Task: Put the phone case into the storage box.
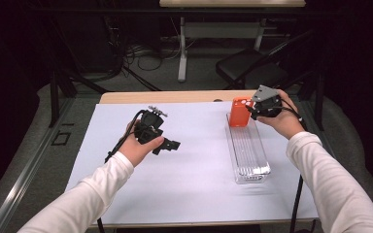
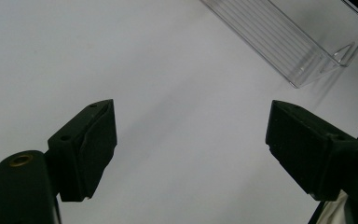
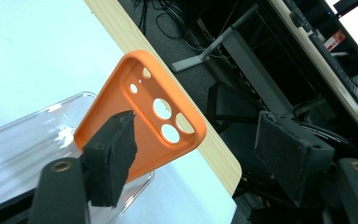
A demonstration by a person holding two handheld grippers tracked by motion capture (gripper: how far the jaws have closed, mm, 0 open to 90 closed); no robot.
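**Phone Case at the Far End of the Clear Tray: Placement and Materials**

Your right gripper [image 1: 253, 109] sits at the far end of the clear tray [image 1: 248, 150], beside the orange phone case [image 1: 240, 112]. In the right gripper view the jaws stand wide apart; the left pad [image 3: 113, 154] overlaps the case's edge, and whether it touches cannot be told from this angle. The case [image 3: 140, 119] stands upright and tilted, its lower end inside the tray [image 3: 23, 154], probably leaning on the far end wall. That pose keeps the case's long edges exposed for a side grip.

Your left gripper [image 1: 167, 145] hovers over the white table cover [image 1: 194, 174], well apart from the tray, jaws spread and empty. The left gripper view confirms this: both pads [image 2: 91, 147] frame bare white surface [image 2: 177, 93], with the tray's near corner [image 2: 321, 60] ahead.

Materials:
- Case: matte, rounded corners, raised rim, round camera cut-outs; likely a flexible silicone type.
- Tray: rigid transparent plastic, long and narrow, ribbed floor, glossy walls.
- Jaw pads: black, blocky, lightly textured faces.
- Table cover: smooth, flat, white.
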